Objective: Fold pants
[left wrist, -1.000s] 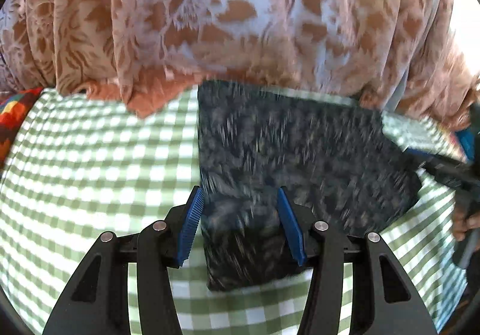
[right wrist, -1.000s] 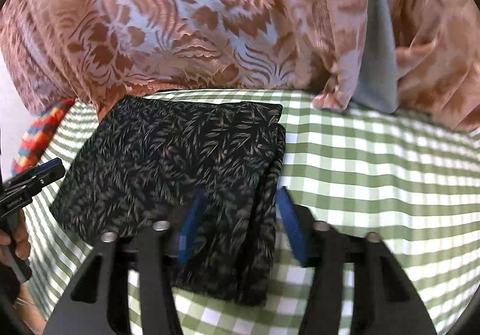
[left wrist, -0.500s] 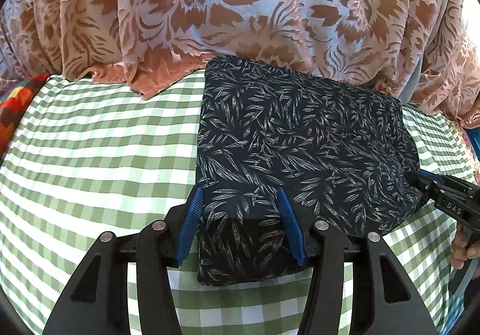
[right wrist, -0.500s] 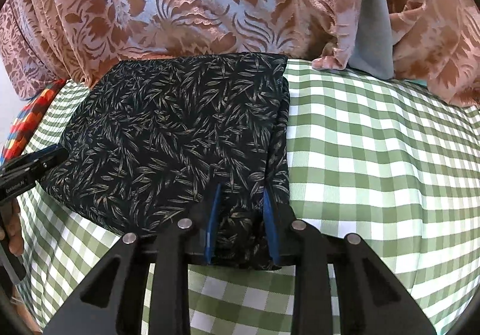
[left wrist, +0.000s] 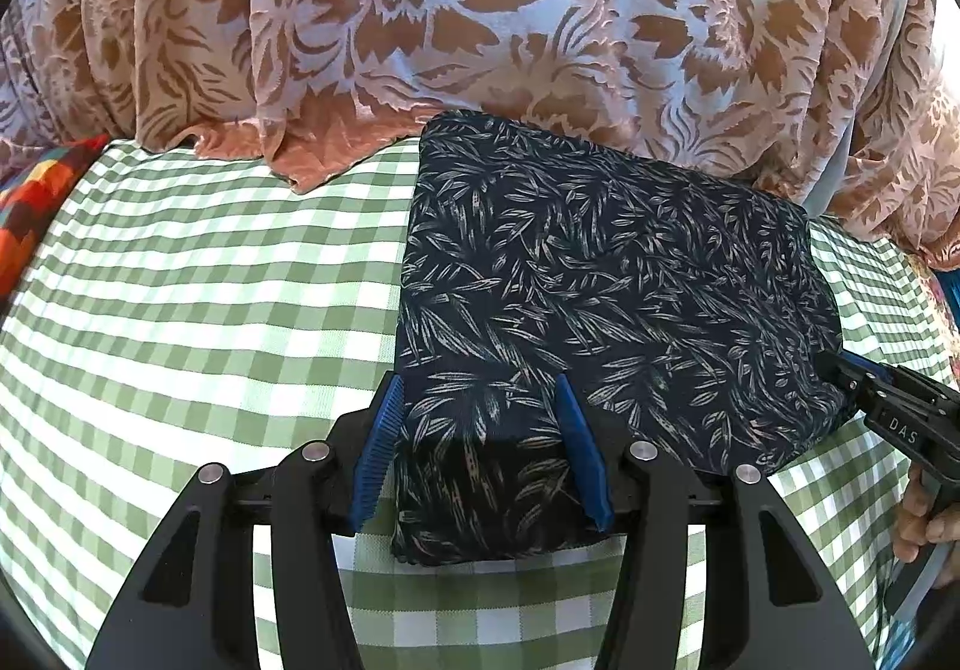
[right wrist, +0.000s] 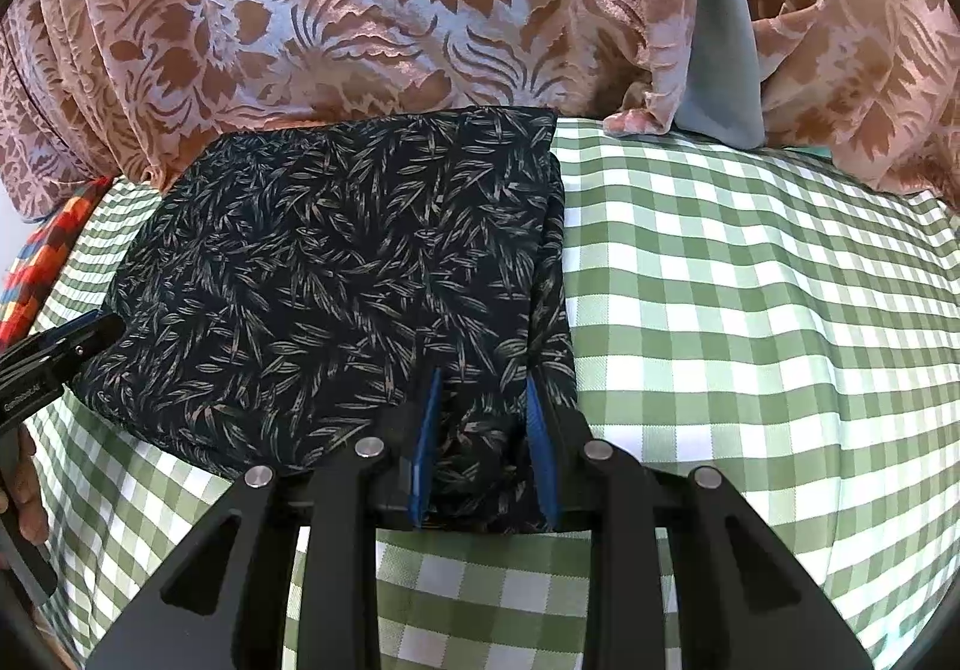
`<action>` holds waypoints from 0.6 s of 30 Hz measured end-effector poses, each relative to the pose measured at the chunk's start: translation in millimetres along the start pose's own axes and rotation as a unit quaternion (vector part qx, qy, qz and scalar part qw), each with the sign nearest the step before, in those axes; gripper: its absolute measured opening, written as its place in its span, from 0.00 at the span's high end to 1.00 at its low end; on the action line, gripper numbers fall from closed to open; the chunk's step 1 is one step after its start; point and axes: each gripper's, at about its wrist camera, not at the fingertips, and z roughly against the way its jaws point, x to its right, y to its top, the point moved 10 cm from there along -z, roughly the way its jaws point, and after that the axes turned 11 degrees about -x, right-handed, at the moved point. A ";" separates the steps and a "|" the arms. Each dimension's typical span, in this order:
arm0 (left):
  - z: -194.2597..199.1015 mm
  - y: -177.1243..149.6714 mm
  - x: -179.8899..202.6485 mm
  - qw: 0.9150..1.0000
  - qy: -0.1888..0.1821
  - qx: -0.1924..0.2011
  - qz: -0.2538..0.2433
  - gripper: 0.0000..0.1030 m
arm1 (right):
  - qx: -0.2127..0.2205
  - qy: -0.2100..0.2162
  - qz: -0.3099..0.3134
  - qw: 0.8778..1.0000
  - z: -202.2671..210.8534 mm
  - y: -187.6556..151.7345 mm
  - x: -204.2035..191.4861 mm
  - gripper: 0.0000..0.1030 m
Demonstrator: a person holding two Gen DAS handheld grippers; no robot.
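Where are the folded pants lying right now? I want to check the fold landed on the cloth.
The folded pants lie on the green checked cloth, right of centre in the left wrist view, their far edge against the person's floral garment.

A home: gingham tablecloth [left wrist: 180, 310], floral curtain [left wrist: 480, 9].

A green and white checked cloth [left wrist: 180, 310] covers the table. Behind it hangs a pink curtain [left wrist: 480, 9] with big brown flowers. A bright cloth [left wrist: 36, 208] of red, orange and blue patches peeks in at the side.
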 end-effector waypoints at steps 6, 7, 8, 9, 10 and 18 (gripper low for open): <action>10.4 -2.8 -1.6 1.000 -0.005 0.003 0.014 0.50 | -0.013 -0.006 -0.010 1.000 1.7 3.1 0.3 0.74; 14.8 -5.3 -1.3 1.000 -0.004 0.006 0.016 0.50 | -0.016 -0.004 -0.012 1.000 2.8 3.8 0.6 0.74; 20.9 -7.5 -0.5 1.000 -0.003 0.011 0.019 0.50 | -0.018 -0.004 -0.012 1.000 4.6 4.0 0.7 0.74; 31.1 -10.6 0.1 0.999 0.000 0.023 0.023 0.50 | -0.018 -0.006 -0.014 1.000 9.2 3.9 0.6 0.72; 37.4 -13.2 1.6 0.999 0.004 0.031 0.023 0.50 | -0.014 -0.005 -0.015 1.000 14.9 3.7 -0.1 0.70; 43.1 -29.4 10.8 1.000 0.010 0.009 0.015 0.50 | -0.008 -0.018 0.003 1.000 27.8 -13.9 -12.2 0.63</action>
